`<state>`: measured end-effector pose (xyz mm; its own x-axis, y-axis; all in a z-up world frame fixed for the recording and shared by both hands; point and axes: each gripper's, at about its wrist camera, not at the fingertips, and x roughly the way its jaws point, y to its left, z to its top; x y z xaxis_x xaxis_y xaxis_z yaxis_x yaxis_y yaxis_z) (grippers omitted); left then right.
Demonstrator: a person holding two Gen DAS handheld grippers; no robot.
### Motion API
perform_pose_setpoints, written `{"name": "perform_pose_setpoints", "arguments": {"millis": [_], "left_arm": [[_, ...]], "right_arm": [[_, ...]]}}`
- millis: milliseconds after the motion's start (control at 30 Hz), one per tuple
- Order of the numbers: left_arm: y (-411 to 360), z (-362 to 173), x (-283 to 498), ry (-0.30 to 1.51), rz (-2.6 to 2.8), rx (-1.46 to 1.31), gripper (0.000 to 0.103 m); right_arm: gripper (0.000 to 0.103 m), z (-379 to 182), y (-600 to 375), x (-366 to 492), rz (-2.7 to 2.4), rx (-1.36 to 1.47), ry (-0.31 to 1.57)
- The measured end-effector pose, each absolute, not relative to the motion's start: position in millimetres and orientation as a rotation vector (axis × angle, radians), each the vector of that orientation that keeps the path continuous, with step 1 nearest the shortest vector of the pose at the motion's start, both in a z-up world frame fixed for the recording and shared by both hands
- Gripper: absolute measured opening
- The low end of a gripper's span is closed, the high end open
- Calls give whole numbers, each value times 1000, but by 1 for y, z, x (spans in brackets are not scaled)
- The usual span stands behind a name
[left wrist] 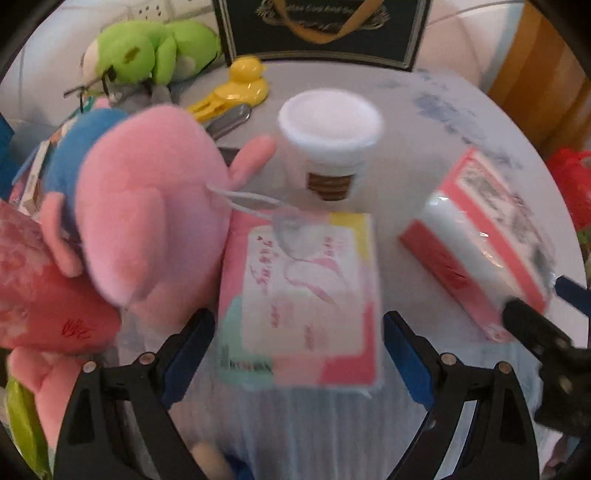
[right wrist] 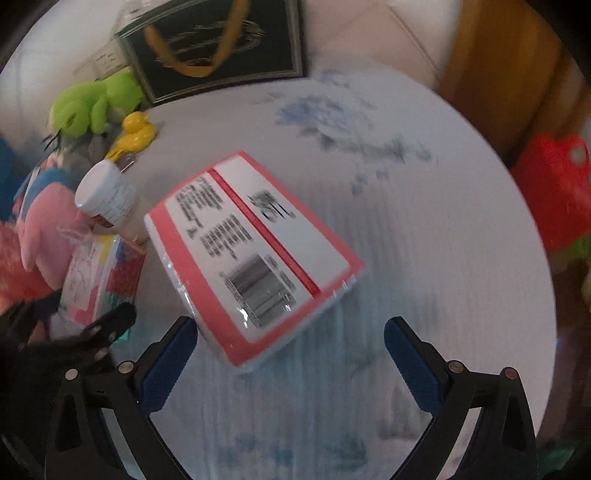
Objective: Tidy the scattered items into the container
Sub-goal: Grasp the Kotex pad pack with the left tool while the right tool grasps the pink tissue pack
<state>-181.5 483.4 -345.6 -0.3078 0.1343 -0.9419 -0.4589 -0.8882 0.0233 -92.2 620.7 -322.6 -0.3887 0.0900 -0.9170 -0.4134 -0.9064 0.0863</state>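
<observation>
Left tongs (left wrist: 299, 354): standing released, jaws spread wide, pointing steeply down over the flat pink card pack (left wrist: 306, 295); the pack is lying between the 2 blue pads without either pad pressing on it.
Right tongs (right wrist: 291, 354): standing released, jaws spread wide, hanging over the near end of the red-and-white wrapped pack (right wrist: 251, 254); nothing is being gripped.
Counter (right wrist: 424, 240): a round white top with faint blue print, carrying all the scattered things.
Flat pink card pack: lying face up on the counter, just beside the pink plush toy (left wrist: 147, 214) and near the white-capped bottle (left wrist: 328, 147).
Red-and-white wrapped pack: lying slantwise on the counter, label with a barcode facing up, apart from the bottle.
White-capped bottle: standing upright between the 2 packs, behind them.
Pink plush toy: lying at the left, its loop string trailing onto the card pack.
Green plush toy (left wrist: 147, 51): sitting at the far left edge, with the yellow duck clip (left wrist: 240, 88) just beside it.
Dark framed box (left wrist: 321, 29): standing at the far edge of the counter.
Container: cannot tell which thing it is.
</observation>
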Motion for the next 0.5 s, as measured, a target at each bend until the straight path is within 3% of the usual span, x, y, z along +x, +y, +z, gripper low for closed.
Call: {"name": "perform_pose_setpoints", "arguments": {"millis": [67,500], "left_arm": [[480,-348,-185,395,2235,-1571,82],[484,-345,-185,500,2222,-1475,71]], "right_arm": [[102,-321,622,-98,2384,-1528,412],[101,-330,621,-125,2403,-1591,358]]}}
